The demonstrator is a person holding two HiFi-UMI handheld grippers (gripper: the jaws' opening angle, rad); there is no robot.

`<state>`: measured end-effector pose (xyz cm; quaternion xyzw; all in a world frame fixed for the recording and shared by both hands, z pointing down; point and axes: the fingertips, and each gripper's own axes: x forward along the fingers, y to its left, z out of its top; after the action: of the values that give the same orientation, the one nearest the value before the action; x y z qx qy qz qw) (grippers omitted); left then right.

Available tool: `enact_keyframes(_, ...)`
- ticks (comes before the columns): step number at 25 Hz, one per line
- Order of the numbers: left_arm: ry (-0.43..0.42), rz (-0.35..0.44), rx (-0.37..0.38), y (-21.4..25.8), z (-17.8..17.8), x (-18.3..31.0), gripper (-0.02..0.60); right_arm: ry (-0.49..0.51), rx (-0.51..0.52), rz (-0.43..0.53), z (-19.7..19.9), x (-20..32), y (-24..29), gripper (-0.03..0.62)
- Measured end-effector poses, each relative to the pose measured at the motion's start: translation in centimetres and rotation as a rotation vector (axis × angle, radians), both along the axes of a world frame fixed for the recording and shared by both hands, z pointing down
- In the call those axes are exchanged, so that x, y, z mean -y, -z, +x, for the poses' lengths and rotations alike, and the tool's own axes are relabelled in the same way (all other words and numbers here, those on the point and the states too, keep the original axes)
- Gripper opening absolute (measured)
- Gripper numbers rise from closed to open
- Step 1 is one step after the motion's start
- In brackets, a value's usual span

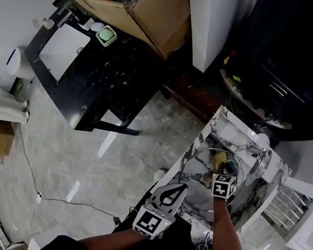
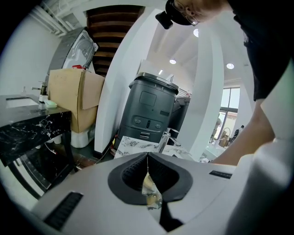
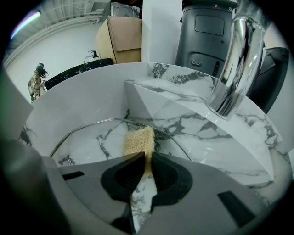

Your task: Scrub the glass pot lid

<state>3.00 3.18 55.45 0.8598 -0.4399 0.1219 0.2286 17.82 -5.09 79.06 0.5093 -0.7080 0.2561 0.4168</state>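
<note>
The glass pot lid [image 1: 201, 170] with its metal rim lies in the white marble sink [image 1: 220, 119]. In the right gripper view the lid [image 3: 87, 137] fills the basin floor. My right gripper [image 3: 148, 158] is shut on a yellow sponge [image 3: 139, 140], which stands out past the jaw tips and rests against the lid. In the head view that gripper [image 1: 221, 170] reaches down into the sink with the sponge [image 1: 218, 159]. My left gripper [image 1: 185, 185] hangs at the sink's near left edge, apart from the lid. Its jaws [image 2: 147, 156] are shut with nothing between them.
A chrome faucet [image 3: 234, 59] arches over the sink's right side. A dark grey bin [image 2: 151, 105] stands behind the sink. A black marble table [image 1: 93, 74] and a cardboard box [image 1: 147, 6] are further off to the left. A cable [image 1: 33, 180] lies on the floor.
</note>
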Motion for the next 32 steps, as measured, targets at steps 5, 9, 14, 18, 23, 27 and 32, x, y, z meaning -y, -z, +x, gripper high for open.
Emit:
enact_keyframes(5,-0.028,-0.012,0.008,-0.2,0.1,-0.9,0.017,-0.012,-0.007,0.013,0.6,-0.3,-0.1,0.055)
enact_keyframes(9,-0.023,-0.010,-0.018,-0.3,0.7,-1.6,0.015,-0.020,-0.021,0.009,1.3,-0.4,-0.1,0.055)
enact_keyframes(14,-0.068,0.011,0.007,0.2,1.5,-2.2,0.017,-0.072,0.006,0.019,2.5,-0.7,-0.3,0.055)
enact_keyframes(18,-0.089,0.005,-0.004,0.4,2.2,-2.9,0.015,-0.090,0.001,0.016,3.2,-1.2,-0.2,0.055)
enact_keyframes(23,-0.131,0.014,0.014,0.4,2.6,-4.0,0.015,-0.082,-0.012,0.022,3.7,-1.3,-0.1,0.055)
enact_keyframes(27,-0.139,0.008,0.014,0.3,2.4,-4.5,0.015,-0.110,-0.026,0.016,4.4,-1.7,-0.4,0.055)
enact_keyframes(32,-0.131,-0.002,-0.002,0.2,2.1,-4.6,0.016,-0.168,-0.024,0.002,5.1,-2.1,-0.3,0.055)
